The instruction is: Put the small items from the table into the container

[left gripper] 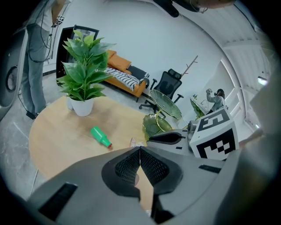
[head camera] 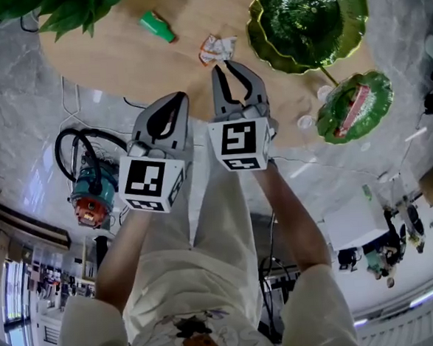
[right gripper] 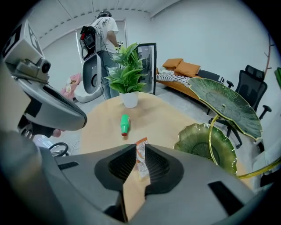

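Observation:
A crumpled white-and-orange wrapper (head camera: 217, 49) lies on the round wooden table (head camera: 120, 64), just beyond my right gripper (head camera: 237, 82). Its jaws stand a little apart, and the wrapper (right gripper: 141, 160) shows through the gap of the right gripper (right gripper: 139, 149), untouched as far as the head view shows. A green bottle (head camera: 157, 26) lies on its side farther out, also seen as the green bottle (right gripper: 125, 125) in the right gripper view. The green leaf-shaped bowl (head camera: 306, 22) stands at the table's right. My left gripper (head camera: 169, 113) hovers over the table's near edge, pads together and holding nothing.
A potted plant (head camera: 64, 9) stands at the table's far left. A smaller leaf dish (head camera: 354, 106) holding a red packet hangs off the right side. A teal device with black cables (head camera: 92, 192) lies on the floor to the left. A person (right gripper: 103, 30) stands far behind.

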Available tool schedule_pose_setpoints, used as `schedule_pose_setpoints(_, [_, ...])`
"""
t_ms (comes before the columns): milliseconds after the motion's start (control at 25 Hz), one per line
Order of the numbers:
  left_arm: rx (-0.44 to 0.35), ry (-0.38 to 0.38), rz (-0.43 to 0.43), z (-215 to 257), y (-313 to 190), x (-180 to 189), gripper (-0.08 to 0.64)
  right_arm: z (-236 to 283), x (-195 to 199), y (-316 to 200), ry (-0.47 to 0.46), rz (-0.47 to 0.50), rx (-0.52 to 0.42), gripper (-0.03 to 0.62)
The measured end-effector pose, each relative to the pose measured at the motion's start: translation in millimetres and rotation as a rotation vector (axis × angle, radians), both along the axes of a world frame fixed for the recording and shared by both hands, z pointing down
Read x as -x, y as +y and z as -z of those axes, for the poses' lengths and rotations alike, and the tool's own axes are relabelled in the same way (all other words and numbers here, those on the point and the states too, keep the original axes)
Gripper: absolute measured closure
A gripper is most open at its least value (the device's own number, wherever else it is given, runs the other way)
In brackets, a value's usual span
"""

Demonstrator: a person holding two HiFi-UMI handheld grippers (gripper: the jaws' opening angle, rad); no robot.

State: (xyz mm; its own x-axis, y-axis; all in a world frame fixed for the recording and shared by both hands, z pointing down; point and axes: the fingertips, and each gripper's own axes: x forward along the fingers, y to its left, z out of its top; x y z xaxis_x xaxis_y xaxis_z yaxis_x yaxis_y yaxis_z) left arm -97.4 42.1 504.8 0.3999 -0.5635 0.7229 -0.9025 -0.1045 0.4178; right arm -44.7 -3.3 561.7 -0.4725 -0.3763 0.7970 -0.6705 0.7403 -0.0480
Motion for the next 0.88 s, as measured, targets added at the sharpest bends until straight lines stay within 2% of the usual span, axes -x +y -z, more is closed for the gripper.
schedule_pose_setpoints(440, [0.014,0.015,0.007,-21,-2,-8,0.551,-34,-4,7,0.048,0.059,0.006,0.518])
schedule_pose_setpoints(880, [0.02,0.024,0.007,-29,-2,-13,0.551,-57,-9,2,0.091,0.083,0.011,0.517])
